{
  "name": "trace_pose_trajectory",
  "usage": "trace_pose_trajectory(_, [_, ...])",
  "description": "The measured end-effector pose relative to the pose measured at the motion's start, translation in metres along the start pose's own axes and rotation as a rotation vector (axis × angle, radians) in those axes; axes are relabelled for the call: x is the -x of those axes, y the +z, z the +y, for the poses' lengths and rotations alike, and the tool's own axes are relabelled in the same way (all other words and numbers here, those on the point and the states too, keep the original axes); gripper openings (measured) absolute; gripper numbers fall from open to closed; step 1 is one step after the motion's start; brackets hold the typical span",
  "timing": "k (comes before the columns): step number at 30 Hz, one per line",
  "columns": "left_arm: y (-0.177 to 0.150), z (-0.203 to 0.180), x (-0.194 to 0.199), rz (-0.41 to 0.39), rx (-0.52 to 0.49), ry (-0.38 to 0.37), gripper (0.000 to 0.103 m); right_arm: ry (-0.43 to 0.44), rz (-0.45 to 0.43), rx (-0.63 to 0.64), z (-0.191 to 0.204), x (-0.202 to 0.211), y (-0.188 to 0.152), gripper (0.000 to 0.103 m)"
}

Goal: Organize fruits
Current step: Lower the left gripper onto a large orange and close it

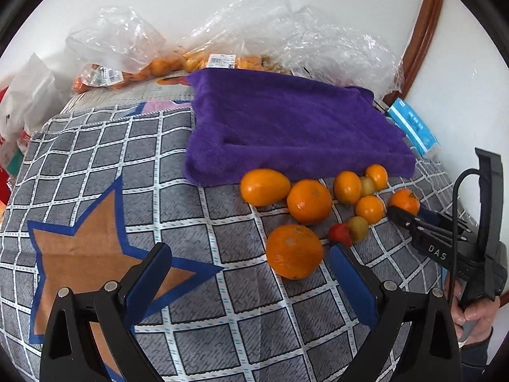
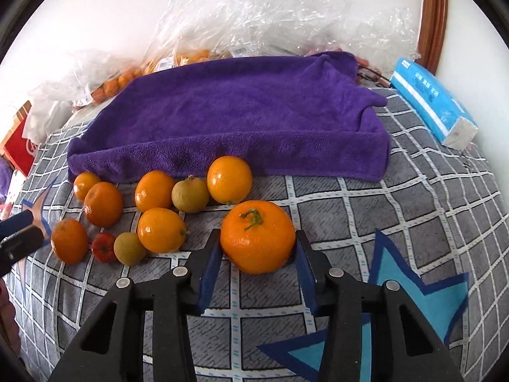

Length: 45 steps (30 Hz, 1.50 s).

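Note:
Several orange fruits, two greenish ones and a small red one (image 1: 340, 234) lie on the checked cloth in front of a folded purple towel (image 1: 286, 124). My left gripper (image 1: 249, 259) is open and empty, just short of a big orange (image 1: 294, 251) that lies nearest it. My right gripper (image 2: 257, 248) is shut on a stemmed tangerine (image 2: 257, 240), its blue pads touching both sides; the fruit rests on the cloth. In the left wrist view that tangerine (image 1: 404, 201) shows at the right gripper's tip. The purple towel (image 2: 229, 114) lies behind the fruit group.
Clear plastic bags (image 1: 254, 31) with more oranges lie along the wall behind the towel. A blue tissue pack (image 2: 432, 98) sits at the right by a brown wooden frame (image 2: 434, 12). The checked cloth (image 1: 95, 159) with star prints covers the table.

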<state>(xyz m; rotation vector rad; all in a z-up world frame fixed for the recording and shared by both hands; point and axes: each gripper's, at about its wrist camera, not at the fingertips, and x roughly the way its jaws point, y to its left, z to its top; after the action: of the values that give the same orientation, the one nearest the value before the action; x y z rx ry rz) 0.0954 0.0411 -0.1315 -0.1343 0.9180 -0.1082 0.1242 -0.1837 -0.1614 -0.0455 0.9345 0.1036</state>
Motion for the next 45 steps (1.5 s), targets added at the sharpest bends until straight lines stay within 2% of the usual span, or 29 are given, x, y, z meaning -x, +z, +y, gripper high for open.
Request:
trace_pose_trajectory(6, [-0.003,-0.007,-0.010,0.019,-0.015,-0.002,0.094,-0.011,-0.002,-0.008,-0.010,0.006,-0.007,0.044])
trace_pose_trajectory(10, [-0.004,-0.010,-0.015,0.033,-0.013,-0.017,0.082,0.006,-0.008,-0.040,-0.016,0.006,-0.009,0.044])
trace_pose_trajectory(14, [-0.007,-0.013,-0.019,0.031,-0.029,-0.015,0.076,-0.009,-0.028,-0.046,-0.016,0.005,-0.011,0.044])
trace_pose_trajectory(21, [-0.014,-0.013,-0.017,-0.025,-0.017,-0.004,0.075,-0.039,-0.038,-0.035,-0.013,0.004,-0.011,0.044])
trace_pose_trajectory(26, [-0.013,-0.017,-0.019,-0.015,-0.058,0.012,0.074,-0.023,-0.037,-0.036,-0.014,0.004,-0.011,0.044])
trace_pose_trajectory(29, [-0.010,-0.016,-0.018,-0.011,-0.047,0.006,0.073,-0.008,-0.041,-0.045,-0.016,0.005,-0.011,0.044])
trace_pose_trajectory(30, [-0.010,-0.015,-0.018,-0.014,-0.041,-0.003,0.069,-0.005,-0.044,-0.044,-0.016,0.006,-0.011,0.044])
trace_pose_trajectory(32, [-0.009,-0.012,-0.016,-0.009,-0.033,-0.074,0.041,0.004,-0.048,-0.039,-0.016,0.008,-0.011,0.044])
trace_pose_trajectory(34, [-0.008,-0.010,-0.015,0.017,-0.014,-0.118,0.040,0.009,-0.052,-0.043,-0.016,0.011,-0.011,0.043])
trace_pose_trajectory(38, [-0.009,-0.011,-0.010,0.023,-0.025,-0.115,0.040,0.039,-0.048,-0.088,-0.017,0.019,-0.010,0.043])
trace_pose_trajectory(45, [-0.003,-0.004,0.004,0.025,0.013,-0.125,0.040,0.025,-0.073,-0.082,-0.007,0.044,-0.003,0.043])
